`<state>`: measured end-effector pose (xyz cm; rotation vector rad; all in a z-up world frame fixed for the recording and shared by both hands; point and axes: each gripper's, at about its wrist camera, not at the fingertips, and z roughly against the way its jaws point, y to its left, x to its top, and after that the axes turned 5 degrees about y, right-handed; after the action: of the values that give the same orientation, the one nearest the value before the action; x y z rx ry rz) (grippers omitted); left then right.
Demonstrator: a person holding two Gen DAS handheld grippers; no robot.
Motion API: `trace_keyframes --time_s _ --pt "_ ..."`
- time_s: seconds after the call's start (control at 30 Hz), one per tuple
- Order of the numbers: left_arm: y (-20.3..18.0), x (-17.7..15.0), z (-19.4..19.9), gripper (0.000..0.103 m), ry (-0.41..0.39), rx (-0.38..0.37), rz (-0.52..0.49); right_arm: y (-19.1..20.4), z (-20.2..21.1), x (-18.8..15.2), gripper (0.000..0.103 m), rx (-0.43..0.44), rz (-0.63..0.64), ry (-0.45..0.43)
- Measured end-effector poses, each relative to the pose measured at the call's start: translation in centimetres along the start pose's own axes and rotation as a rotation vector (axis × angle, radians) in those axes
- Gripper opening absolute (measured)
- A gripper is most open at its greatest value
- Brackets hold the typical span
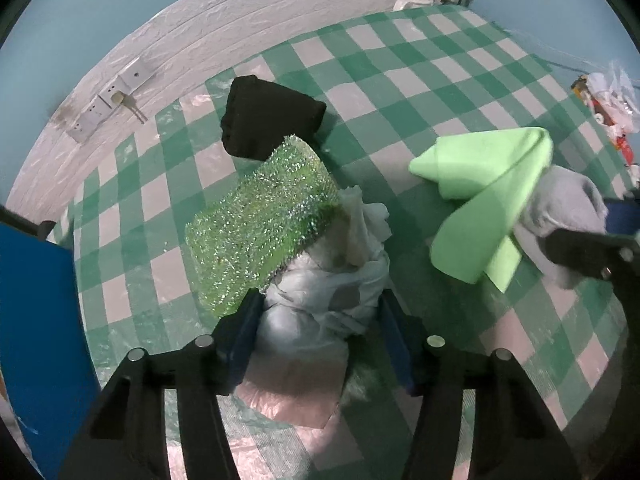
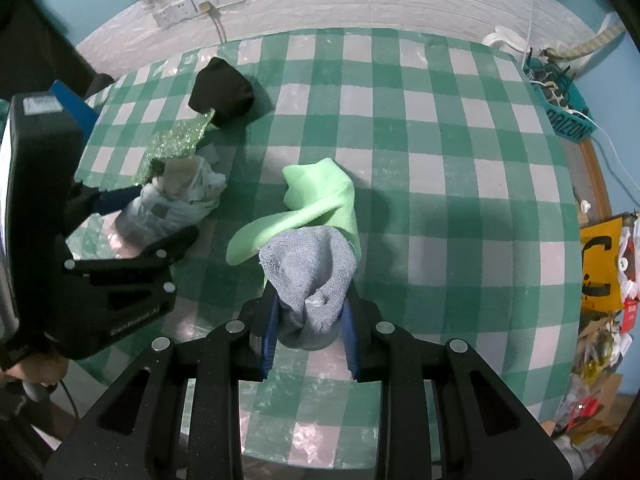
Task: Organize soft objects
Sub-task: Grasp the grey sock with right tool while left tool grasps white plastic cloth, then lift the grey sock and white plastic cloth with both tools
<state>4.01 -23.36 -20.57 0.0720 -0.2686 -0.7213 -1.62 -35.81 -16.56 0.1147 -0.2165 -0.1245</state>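
Note:
My left gripper (image 1: 316, 312) is shut on a white cloth bundle (image 1: 320, 304), which rests on the checked tablecloth (image 1: 420, 92). A glittery green sponge (image 1: 260, 224) leans on the bundle's left side. A black cloth (image 1: 268, 116) lies behind it. My right gripper (image 2: 310, 320) is shut on a grey cloth (image 2: 312, 276) and holds it upright. A light green cloth (image 2: 316, 204) lies just beyond the grey one and touches it. In the right wrist view the white bundle (image 2: 168, 212), sponge (image 2: 176, 144) and black cloth (image 2: 222, 92) sit at the left.
A white brick wall with sockets (image 2: 200, 4) runs behind the table. A teal basket (image 2: 560, 96) with cables stands at the far right corner. A blue object (image 1: 40, 320) is at the left edge. Bags and clutter (image 2: 604, 280) lie beyond the right edge.

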Motion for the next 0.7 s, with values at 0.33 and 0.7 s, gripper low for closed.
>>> trace_keyframes --time_s 0.33,0.7 --pt "1.8 -2.3 2.4 0.057 -0.002 -0.098 0.034 1.9 1.5 0.5 0.026 0.017 0.045 -0.030" --pt "2.5 -5.4 3.9 0.058 0.016 -0.134 0.034 5.1 2.0 -0.1 0.026 0.028 0.116 -0.033"
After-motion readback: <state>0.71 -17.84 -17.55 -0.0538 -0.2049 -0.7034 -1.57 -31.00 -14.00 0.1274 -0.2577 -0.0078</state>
